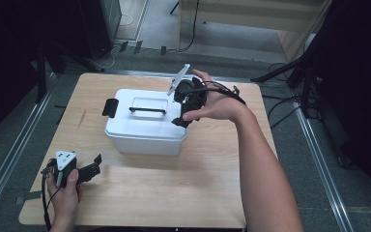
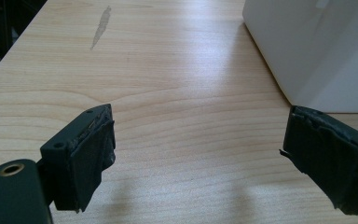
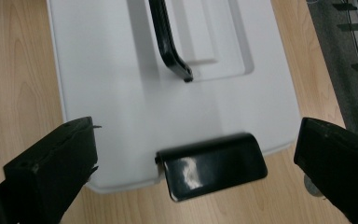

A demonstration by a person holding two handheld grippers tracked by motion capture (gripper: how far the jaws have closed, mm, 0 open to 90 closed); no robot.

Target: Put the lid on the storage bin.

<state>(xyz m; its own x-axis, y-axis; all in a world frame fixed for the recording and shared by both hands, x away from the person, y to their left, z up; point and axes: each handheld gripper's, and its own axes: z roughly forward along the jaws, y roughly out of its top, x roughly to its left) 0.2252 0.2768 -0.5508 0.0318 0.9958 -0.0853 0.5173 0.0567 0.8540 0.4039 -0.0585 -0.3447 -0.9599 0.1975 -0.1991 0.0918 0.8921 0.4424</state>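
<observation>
A white plastic box with a closed lid stands mid-table, a black handle lying flat in the lid's recess. A black latch sits at its left end. My right gripper hovers at the box's right end, open. In the right gripper view the right gripper has one jaw on either side of the other glossy black latch, without touching it. My left gripper rests low at the table's front left, open and empty. The left gripper faces bare wood, with the box's corner ahead to the right.
The light wooden table has free room in front of the box and to its left. A grey scuff mark lies on the wood. Cables and dark stands are on the floor beyond the table's far edge.
</observation>
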